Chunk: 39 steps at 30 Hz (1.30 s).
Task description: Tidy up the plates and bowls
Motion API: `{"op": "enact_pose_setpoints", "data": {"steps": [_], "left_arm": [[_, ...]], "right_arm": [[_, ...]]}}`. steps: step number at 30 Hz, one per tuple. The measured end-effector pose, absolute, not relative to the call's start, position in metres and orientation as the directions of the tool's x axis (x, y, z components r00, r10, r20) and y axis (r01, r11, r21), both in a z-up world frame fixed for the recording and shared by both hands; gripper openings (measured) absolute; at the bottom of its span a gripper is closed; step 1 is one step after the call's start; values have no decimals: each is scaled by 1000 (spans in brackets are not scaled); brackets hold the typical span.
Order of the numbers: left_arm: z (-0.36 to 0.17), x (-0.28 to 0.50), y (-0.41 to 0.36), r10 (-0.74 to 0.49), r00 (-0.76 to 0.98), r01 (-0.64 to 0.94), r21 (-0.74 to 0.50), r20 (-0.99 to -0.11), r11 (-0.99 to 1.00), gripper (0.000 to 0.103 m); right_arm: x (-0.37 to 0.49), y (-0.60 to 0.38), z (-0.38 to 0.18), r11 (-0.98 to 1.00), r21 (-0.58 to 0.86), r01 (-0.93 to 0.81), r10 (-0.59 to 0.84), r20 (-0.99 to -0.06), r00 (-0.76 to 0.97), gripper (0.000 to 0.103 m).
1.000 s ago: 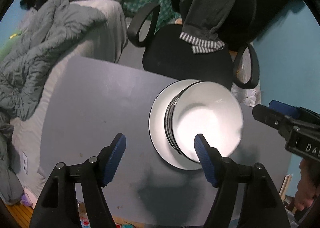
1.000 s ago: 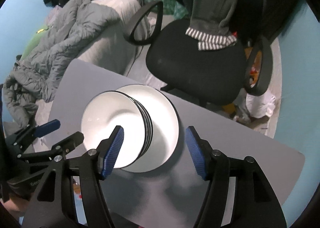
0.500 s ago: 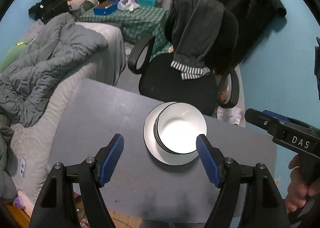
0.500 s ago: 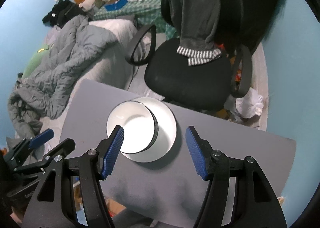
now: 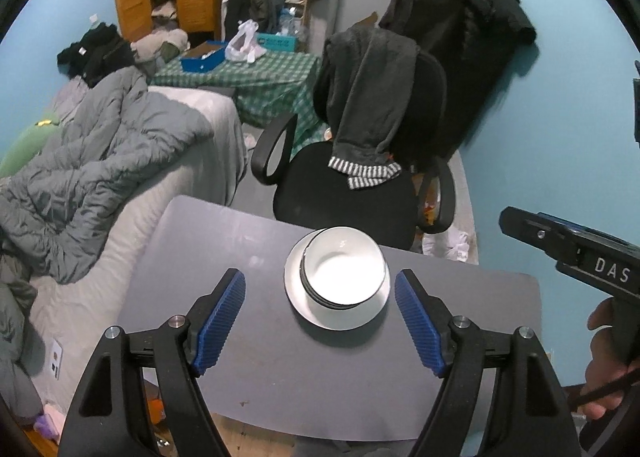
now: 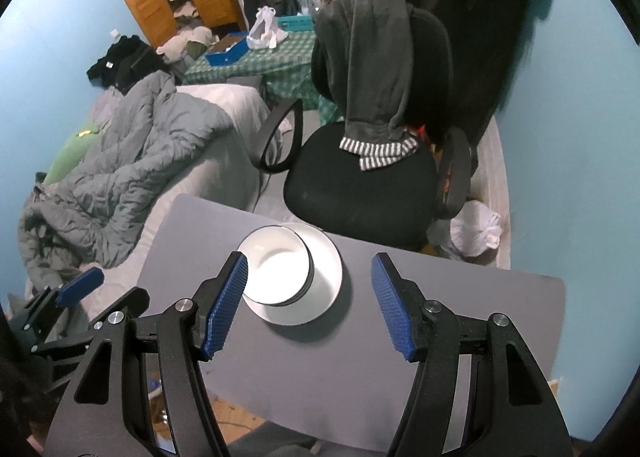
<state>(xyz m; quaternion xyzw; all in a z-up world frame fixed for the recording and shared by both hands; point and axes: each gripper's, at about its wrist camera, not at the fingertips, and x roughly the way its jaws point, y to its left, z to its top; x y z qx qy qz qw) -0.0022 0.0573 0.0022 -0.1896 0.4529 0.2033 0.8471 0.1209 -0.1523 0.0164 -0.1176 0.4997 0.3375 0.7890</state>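
The bowls [image 5: 343,272] sit nested on the plate [image 5: 376,309] at about 1 o'clock of the tabletop [image 5: 240,241] centre, near its far edge by the chair [image 5: 352,193]; judging by that, a careless nudge could push them off. Left gripper [image 5: 320,317] and right gripper [image 6: 310,305] hang above with fingers apart, empty. How many bowls are stacked is hard to make out.

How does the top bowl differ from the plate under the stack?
The top bowl is deep with upright walls; the plate is flat and wider, its rim showing all around. The bowl sits nested on other bowls; the plate rests directly on the grey table. Both are white with dark rims.
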Motion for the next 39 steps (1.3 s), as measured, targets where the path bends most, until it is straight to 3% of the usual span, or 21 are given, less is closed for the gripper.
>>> {"op": "enact_pose_setpoints", "data": {"steps": [12,39], "left_arm": [[25,-22,49,164,571,-500,-183,-804,847,79],[37,-35,43,210,574,-518,-151,-792,842,79]], "right_arm": [[102,-169,38,760,143,-634,420,-853,311,63],[84,-161,45,763,153,-628,425,-850,310,63]]}}
